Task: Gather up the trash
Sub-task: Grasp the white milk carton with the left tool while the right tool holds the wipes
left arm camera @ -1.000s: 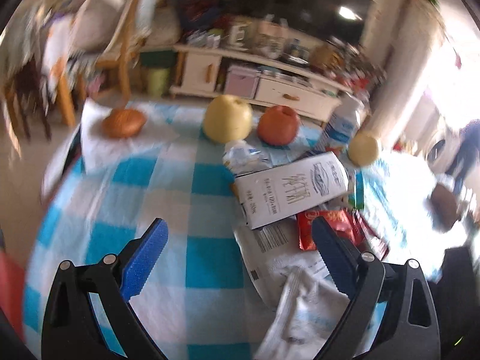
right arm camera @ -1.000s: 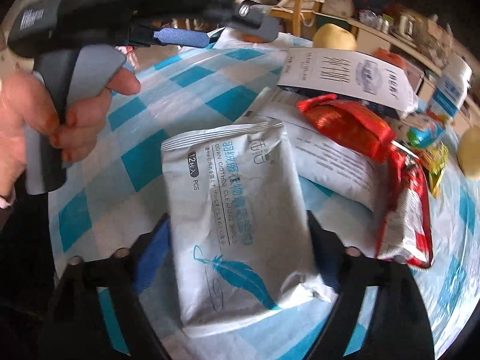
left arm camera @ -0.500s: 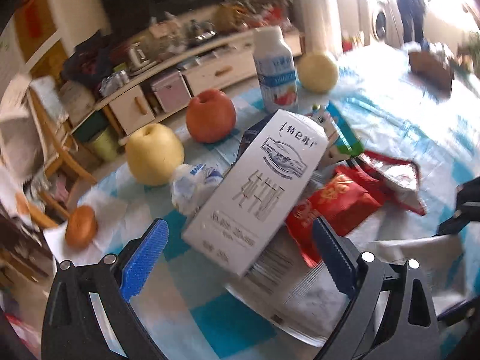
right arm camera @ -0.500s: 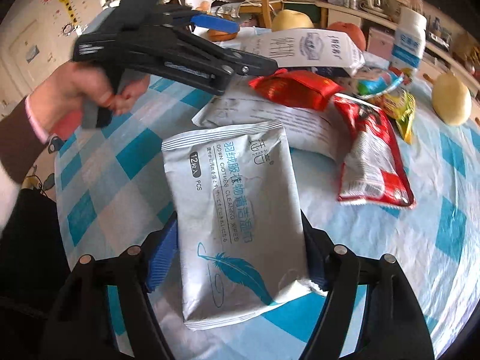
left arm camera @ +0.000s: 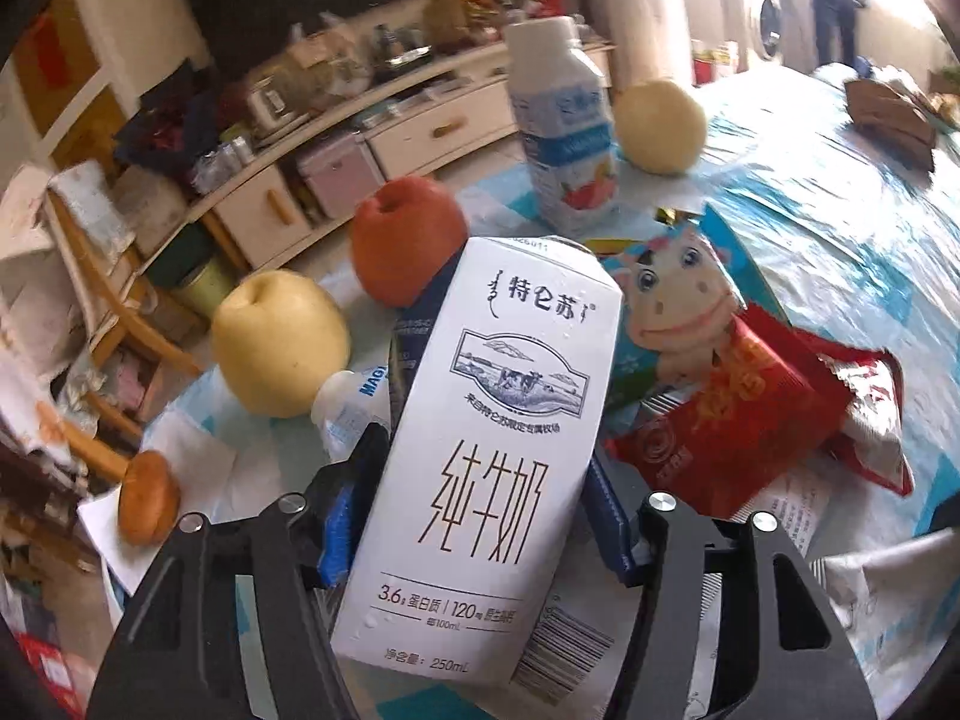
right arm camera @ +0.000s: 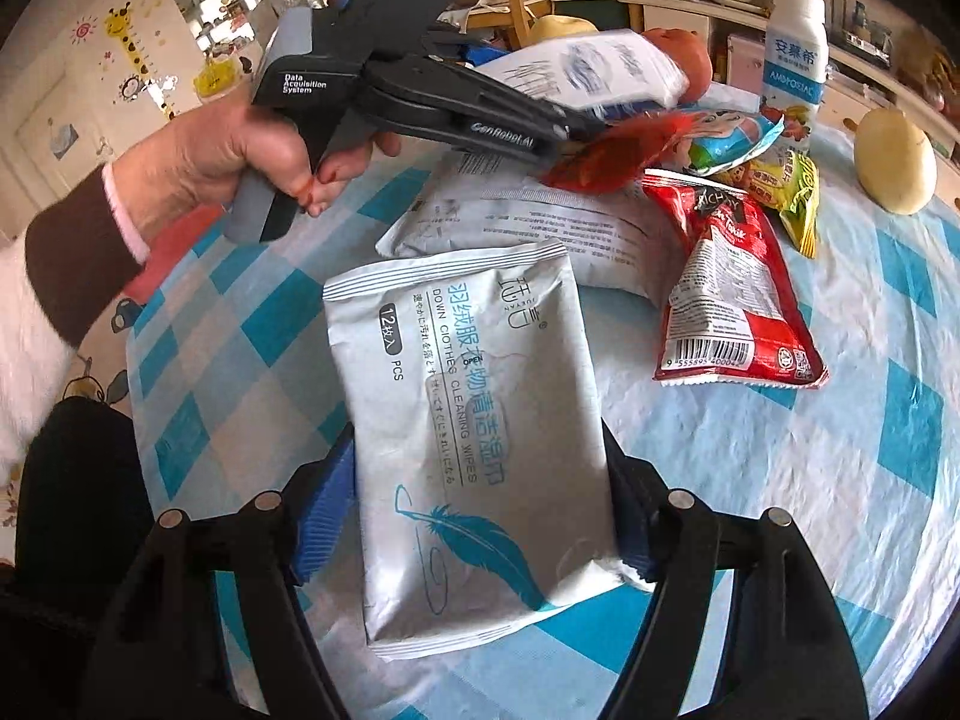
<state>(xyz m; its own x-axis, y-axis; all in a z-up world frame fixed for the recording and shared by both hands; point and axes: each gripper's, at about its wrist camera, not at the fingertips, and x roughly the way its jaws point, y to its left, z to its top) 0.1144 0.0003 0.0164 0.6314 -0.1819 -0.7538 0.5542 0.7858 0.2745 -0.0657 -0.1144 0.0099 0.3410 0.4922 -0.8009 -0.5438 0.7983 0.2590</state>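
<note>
Left gripper (left arm camera: 474, 516) around boxy carton (left arm camera: 486, 450)

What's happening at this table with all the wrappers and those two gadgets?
A person is clearing trash off a checked table with tongs in each hand. The left tongs have just been closing around a white milk carton, and their pads now sit against its sides. The right tongs grip a grey wipes pack. Snack wrappers, fruit and a bottle lie beyond.
</note>
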